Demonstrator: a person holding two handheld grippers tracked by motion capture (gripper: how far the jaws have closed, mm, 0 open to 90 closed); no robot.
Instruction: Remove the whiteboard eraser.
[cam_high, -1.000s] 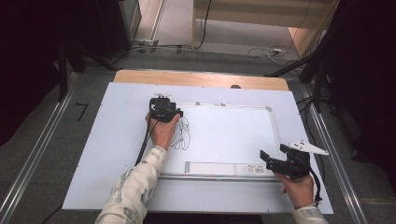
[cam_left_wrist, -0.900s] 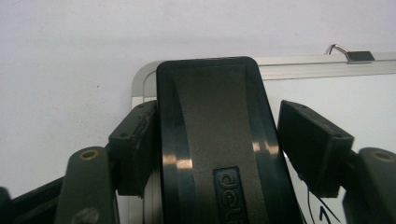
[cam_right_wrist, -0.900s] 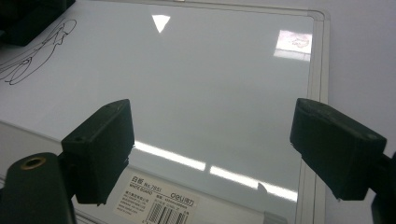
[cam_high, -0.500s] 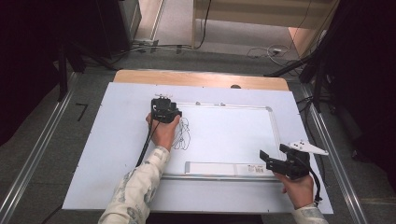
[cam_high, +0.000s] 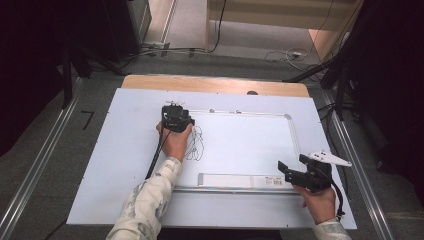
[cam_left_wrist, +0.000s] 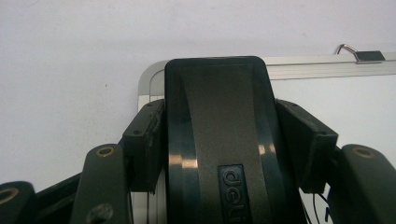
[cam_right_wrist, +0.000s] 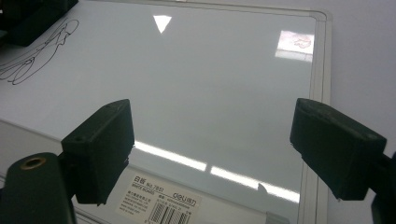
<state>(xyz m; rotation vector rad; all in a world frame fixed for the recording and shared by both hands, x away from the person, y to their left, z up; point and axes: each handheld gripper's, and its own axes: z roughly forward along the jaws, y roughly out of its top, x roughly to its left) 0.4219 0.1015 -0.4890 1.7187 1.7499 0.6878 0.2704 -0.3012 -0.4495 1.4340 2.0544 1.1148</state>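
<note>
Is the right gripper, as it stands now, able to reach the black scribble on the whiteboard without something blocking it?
Probably yes. The right gripper is open and holds nothing, and the whiteboard lies bare between it and the scribble. The left gripper, shut on an eraser, sits right beside the scribble and may crowd it.

Eraser (cam_left_wrist: 219, 140) bottom beyond frame edge

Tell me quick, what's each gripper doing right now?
Left gripper: shut on the black eraser, at the whiteboard.
Right gripper: open, holding nothing.
</note>
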